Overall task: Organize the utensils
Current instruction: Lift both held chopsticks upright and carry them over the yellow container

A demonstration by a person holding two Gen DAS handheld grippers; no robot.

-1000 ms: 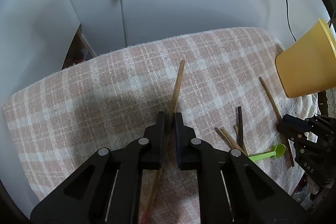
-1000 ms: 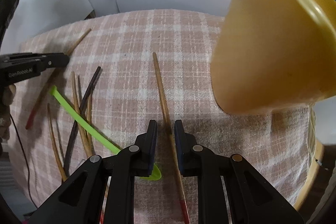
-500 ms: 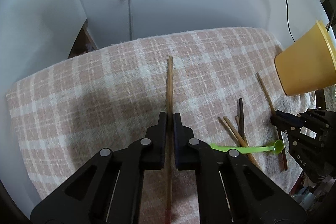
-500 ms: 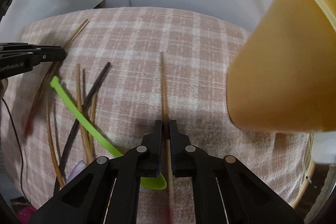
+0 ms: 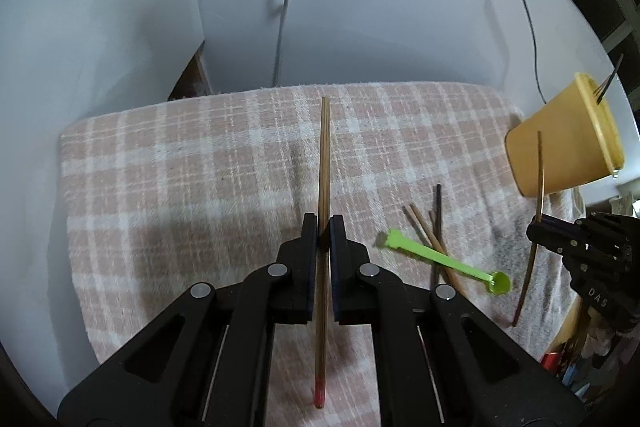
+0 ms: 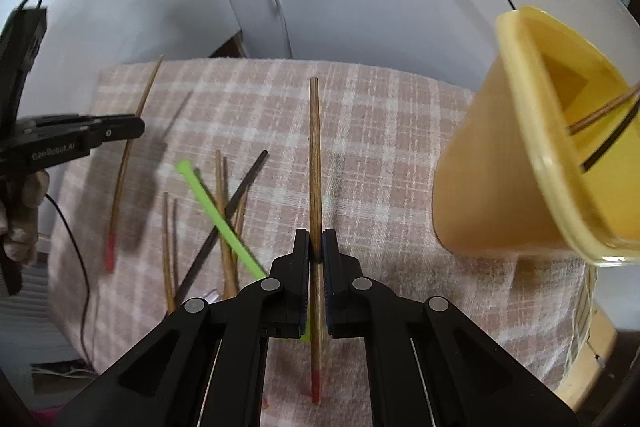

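Wooden chopsticks are clamped in both pairs of tongs, one stick to each. In the left wrist view, the left tongs (image 5: pixel 324 227) are seen clenched on a red-tipped chopstick (image 5: pixel 323 163), which runs straight forward between the fingers, its plain end pointing away over the pink plaid cloth (image 5: pixel 200 163) and its red tip trailing back beneath the tongs. The left tongs are held level above the cloth-covered counter, aimed toward the white backdrop (image 5: pixel 360 7). To their right, on the cloth, a green plastic spoon (image 5: pixel 444 261) lies across a few loose chopsticks (image 5: pixel 434 227), and farther right the right tongs (image 5: pixel 538 229) are seen gripping a second chopstick (image 5: pixel 538 195) held steeply, its upper end in front of the yellow cup (image 5: pixel 568 143). In the right wrist view, the right tongs (image 6: pixel 316 243) are closed on that brown chopstick (image 6: pixel 315 163), red tip toward the camera, plain end forward. The yellow cup (image 6: pixel 520 163) is seen just right of these tongs, tilted with its mouth toward the right, and thin sticks are visible inside it. To the left of the right tongs lie the green spoon (image 6: pixel 212 203), a dark chopstick (image 6: pixel 236 195) and several light ones (image 6: pixel 220 195). Farther left, the left tongs (image 6: pixel 136 127) are held out sideways by a gloved hand (image 6: pixel 22 219), with their chopstick (image 6: pixel 128 155) raised clear of the cloth (image 6: pixel 380 131), its shadow falling just beside it.
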